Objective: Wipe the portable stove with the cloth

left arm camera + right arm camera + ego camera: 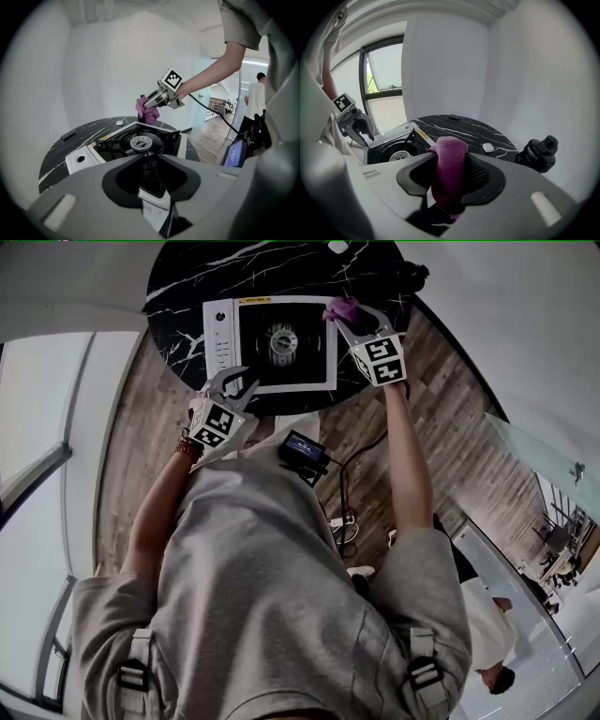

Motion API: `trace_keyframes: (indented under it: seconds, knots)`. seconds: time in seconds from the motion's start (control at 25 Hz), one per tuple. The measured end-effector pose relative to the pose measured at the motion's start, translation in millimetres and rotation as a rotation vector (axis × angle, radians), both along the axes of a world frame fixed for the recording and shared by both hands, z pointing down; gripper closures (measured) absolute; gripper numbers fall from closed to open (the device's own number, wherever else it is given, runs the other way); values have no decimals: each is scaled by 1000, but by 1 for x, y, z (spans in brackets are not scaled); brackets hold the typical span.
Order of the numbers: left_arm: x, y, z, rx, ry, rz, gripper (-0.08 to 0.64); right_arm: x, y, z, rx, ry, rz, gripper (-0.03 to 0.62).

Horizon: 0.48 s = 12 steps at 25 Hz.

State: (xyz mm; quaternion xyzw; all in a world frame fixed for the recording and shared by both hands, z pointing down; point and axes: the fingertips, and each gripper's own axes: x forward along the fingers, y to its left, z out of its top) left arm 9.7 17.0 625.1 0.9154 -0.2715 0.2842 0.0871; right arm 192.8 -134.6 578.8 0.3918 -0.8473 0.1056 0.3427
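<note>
The portable stove [225, 338] has a white frame around a black well with a round burner [281, 341]. It sits on a round black marble table [178, 343]. A purple cloth [340, 307] hangs over the stove's far right corner, with my right gripper [345, 317] shut on it; the cloth [449, 159] fills its jaws. My left gripper [239, 385] is open at the stove's near left edge. The white rim [152, 199] shows in the gap between its jaws, and I cannot tell whether they touch it. Across the table, the right gripper view also shows the left gripper [358, 126] spread open.
A black bottle-like object [536, 154] and a small white item [487, 147] lie on the table beyond the stove. A device with a lit screen [302, 448] and cables [347, 493] sit on the wooden floor. Another person [497, 662] stands at the lower right.
</note>
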Motion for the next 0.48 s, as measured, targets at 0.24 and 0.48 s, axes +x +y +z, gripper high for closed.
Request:
trace_keyframes:
  seconds: [0.24,0.48]
  knots:
    - [2,4,16,-32,-25,-6,471,3,-12,27,-41,36,-7,408]
    - [3,7,27,-48,-43,-21,471,2,-25,47,-66,93,-46,408]
